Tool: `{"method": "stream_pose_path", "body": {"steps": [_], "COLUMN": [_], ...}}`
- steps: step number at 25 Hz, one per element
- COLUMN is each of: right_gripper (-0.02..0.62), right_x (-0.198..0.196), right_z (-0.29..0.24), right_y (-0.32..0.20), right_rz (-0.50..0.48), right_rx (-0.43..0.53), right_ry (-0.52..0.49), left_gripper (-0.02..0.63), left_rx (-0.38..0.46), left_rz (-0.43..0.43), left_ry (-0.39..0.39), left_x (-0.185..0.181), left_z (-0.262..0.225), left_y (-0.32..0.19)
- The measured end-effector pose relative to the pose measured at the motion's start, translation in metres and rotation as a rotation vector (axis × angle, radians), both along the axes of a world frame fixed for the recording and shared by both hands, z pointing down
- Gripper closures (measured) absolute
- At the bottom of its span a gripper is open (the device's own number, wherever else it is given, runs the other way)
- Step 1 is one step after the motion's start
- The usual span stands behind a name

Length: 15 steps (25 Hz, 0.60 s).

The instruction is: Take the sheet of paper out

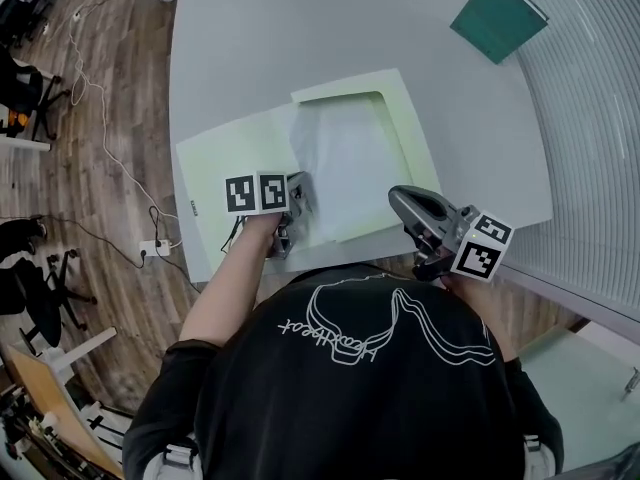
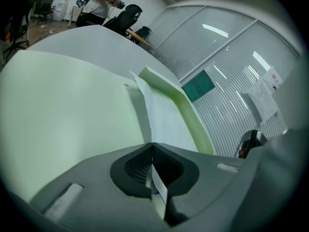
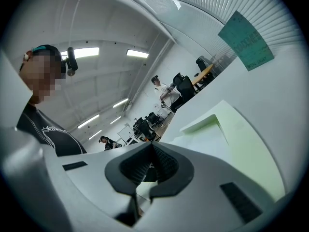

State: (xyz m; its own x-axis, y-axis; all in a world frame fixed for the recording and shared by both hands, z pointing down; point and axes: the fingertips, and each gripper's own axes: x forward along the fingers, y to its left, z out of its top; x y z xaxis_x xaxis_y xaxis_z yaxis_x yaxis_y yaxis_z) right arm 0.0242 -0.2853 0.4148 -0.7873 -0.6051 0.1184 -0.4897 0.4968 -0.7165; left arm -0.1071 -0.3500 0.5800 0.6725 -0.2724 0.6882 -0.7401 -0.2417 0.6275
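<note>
Left tongs (image 2: 152,146): jaws closed, pinching near-left edge of white sheet (image 1: 350,163).
Sheet: lies on open pale-green folder (image 1: 240,158) on counter (image 1: 300,28). Long axis runs away from person. Far end tucked under notched folder flap.
Key relation: sheet extends forward from left tongs, so withdrawal path likely runs back toward person.
Right tongs (image 3: 152,146): jaws together, just beside folder's near-right corner. Possibly catching folder edge; not confirmed.
Left hand nearer sheet.
</note>
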Motion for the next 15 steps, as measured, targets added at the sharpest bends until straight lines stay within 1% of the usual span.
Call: {"method": "stream_pose_path", "body": {"steps": [4,8,10,13,15], "right_gripper": [0.588,0.588,0.586,0.588,0.588], "right_x": [-0.010,-0.007,0.001,0.009,0.012], "right_z": [-0.009,-0.022,-0.015,0.011,0.005], "right_y": [0.004,0.031,0.035,0.029,0.042], "right_rz": [-0.013,-0.034,-0.039,-0.048,-0.054], "right_rx": [0.006,0.002,-0.003,-0.014,-0.017], "right_ry": [-0.022,-0.023,-0.031,-0.048,-0.044], "left_gripper": [0.592,0.592,0.592,0.592,0.592], "left_rx": [0.012,0.031,0.046,0.087,0.113], "left_rz": [-0.032,-0.076,-0.110,-0.147,-0.161], "left_ry": [-0.016,-0.021,-0.030,-0.068,-0.087], "left_x": [-0.017,-0.027,-0.031,-0.038,-0.042], "left_z": [-0.007,-0.031,-0.026,-0.011,-0.021], "left_y": [0.011,0.036,0.036,0.027,0.036]}}
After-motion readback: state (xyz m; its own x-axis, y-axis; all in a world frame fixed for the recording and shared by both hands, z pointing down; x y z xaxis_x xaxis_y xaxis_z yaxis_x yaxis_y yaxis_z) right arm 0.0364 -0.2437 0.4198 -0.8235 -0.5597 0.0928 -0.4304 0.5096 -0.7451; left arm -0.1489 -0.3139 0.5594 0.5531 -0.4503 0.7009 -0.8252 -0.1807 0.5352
